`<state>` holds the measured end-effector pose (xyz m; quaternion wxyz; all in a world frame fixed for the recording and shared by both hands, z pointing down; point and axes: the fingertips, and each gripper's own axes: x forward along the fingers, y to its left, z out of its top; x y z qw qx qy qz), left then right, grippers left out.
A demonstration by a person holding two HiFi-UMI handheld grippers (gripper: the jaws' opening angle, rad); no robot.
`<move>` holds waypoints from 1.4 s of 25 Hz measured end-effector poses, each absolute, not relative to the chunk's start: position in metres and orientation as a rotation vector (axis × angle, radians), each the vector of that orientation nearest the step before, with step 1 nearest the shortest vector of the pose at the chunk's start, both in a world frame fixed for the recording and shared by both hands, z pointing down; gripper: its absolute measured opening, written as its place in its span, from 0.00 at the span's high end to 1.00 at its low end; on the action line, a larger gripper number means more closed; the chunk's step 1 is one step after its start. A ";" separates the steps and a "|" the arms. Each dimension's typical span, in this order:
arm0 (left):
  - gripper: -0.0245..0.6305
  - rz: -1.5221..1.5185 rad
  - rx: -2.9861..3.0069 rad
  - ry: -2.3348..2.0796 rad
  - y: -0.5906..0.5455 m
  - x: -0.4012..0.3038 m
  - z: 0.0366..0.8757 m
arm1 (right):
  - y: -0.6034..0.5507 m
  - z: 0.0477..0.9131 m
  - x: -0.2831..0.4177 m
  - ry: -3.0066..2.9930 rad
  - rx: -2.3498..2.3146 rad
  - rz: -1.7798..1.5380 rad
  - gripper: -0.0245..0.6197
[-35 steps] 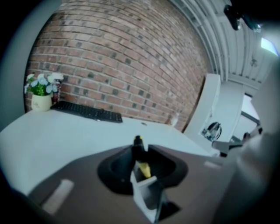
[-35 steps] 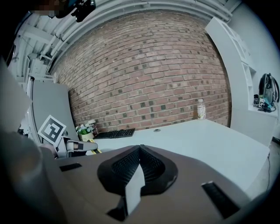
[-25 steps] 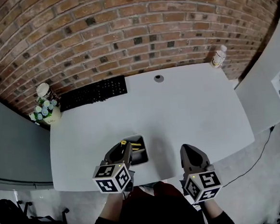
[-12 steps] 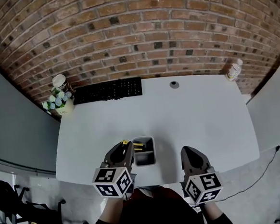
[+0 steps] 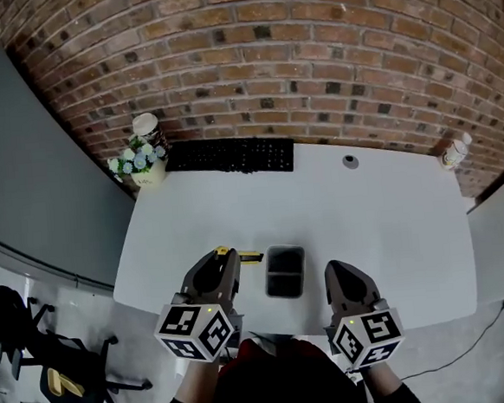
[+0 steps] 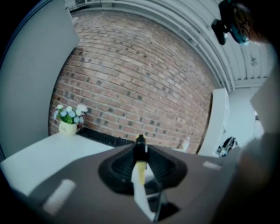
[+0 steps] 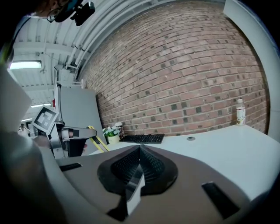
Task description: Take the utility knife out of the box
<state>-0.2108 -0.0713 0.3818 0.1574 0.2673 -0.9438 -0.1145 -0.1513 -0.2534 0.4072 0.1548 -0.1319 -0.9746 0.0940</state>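
Observation:
In the head view my left gripper (image 5: 224, 254) is shut on the yellow and black utility knife (image 5: 246, 257), which sticks out toward the dark grey box (image 5: 284, 260) and hangs just left of it, above the white table (image 5: 375, 221). In the left gripper view the knife (image 6: 140, 168) sits pinched between the jaws of the left gripper (image 6: 140, 144). My right gripper (image 5: 334, 266) hovers right of the box, shut with nothing in it. The right gripper view shows its own tips (image 7: 140, 147) meeting, and the left gripper (image 7: 85, 131) holding the knife (image 7: 99, 145).
A black keyboard (image 5: 231, 155), a flower pot (image 5: 139, 168) and a cup (image 5: 146, 126) stand at the table's far left by the brick wall. A bottle (image 5: 453, 153) is at the far right, a small round cap (image 5: 350, 161) near it. A chair (image 5: 66, 376) stands lower left.
The left gripper has risen and carried the knife out of the box to its left side. The head view has swung, so the table and box now sit further right.

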 end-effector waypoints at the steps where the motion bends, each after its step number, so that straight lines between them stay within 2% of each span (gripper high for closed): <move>1: 0.85 -0.337 0.756 -2.713 -0.067 -0.211 0.378 | -0.249 0.407 -0.153 -2.790 -0.393 0.265 0.95; 35: 0.85 -0.377 0.299 -2.920 0.114 -0.156 0.341 | -0.086 0.382 -0.167 -2.707 -0.886 0.111 0.95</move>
